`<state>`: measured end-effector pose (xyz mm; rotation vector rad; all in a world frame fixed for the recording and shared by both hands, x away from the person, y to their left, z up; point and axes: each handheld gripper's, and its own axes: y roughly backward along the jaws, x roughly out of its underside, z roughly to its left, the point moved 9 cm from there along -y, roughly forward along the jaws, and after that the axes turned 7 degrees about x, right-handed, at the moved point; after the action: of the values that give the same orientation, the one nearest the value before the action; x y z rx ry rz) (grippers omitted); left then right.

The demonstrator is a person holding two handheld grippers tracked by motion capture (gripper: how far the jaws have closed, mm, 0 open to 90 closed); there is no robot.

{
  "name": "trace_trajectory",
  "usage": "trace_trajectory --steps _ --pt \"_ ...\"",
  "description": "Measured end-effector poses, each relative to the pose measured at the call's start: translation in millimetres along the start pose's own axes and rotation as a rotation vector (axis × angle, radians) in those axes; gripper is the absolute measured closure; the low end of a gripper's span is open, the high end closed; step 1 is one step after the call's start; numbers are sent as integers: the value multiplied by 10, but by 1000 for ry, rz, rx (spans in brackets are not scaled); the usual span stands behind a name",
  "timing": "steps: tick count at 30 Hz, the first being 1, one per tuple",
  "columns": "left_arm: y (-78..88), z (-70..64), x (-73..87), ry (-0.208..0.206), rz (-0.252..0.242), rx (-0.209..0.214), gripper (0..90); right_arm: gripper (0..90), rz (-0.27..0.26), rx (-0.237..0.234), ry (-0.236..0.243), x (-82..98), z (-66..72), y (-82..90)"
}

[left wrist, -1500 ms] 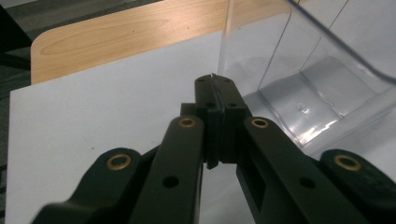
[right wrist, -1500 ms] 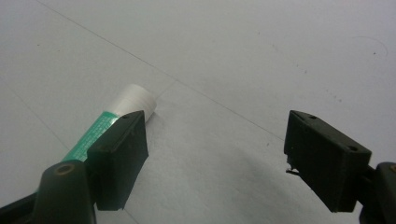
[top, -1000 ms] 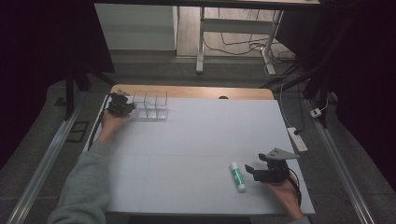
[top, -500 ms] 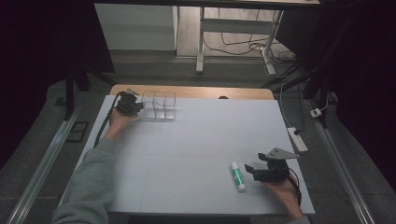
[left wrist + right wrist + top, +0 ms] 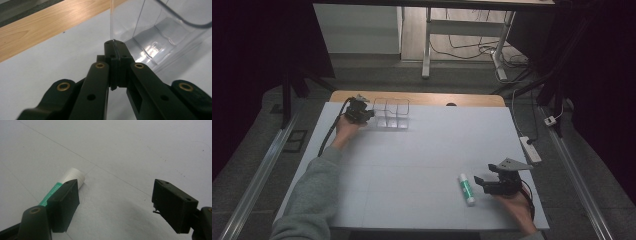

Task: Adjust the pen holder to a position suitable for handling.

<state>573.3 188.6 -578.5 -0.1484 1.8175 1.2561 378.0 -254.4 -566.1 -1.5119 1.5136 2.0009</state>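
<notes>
The table (image 5: 412,165) is covered by a pale grey-white sheet, faintly creased into lines, with a strip of bare wood (image 5: 427,98) showing along its far edge. On the sheet near the far left stands a clear plastic organizer (image 5: 392,114) with open-topped compartments, upright. Well apart from it, near the front right, a green-and-white glue stick (image 5: 466,189) lies flat on its side, its length running roughly front to back.

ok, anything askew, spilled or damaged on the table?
Nothing stands out. The clear organizer stands upright at the far left, its wall pinched by the shut left gripper. The glue stick lies intact beside the open right gripper.
</notes>
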Motion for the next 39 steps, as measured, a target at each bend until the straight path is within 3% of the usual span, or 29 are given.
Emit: trace_trajectory --steps 14,29,34,39 --pt "-120 -256 -91 -42 10 39 887 215 -9 -8 -2 -11 11 -3" --pt "-314 -540 -306 -92 20 62 887 215 -4 -8 -2 -8 7 2" --pt "-376 -620 -359 -78 13 81 887 213 4 -9 -3 1 10 1" --pt "-422 -726 -392 -94 17 100 887 212 4 -9 -3 1 7 0"
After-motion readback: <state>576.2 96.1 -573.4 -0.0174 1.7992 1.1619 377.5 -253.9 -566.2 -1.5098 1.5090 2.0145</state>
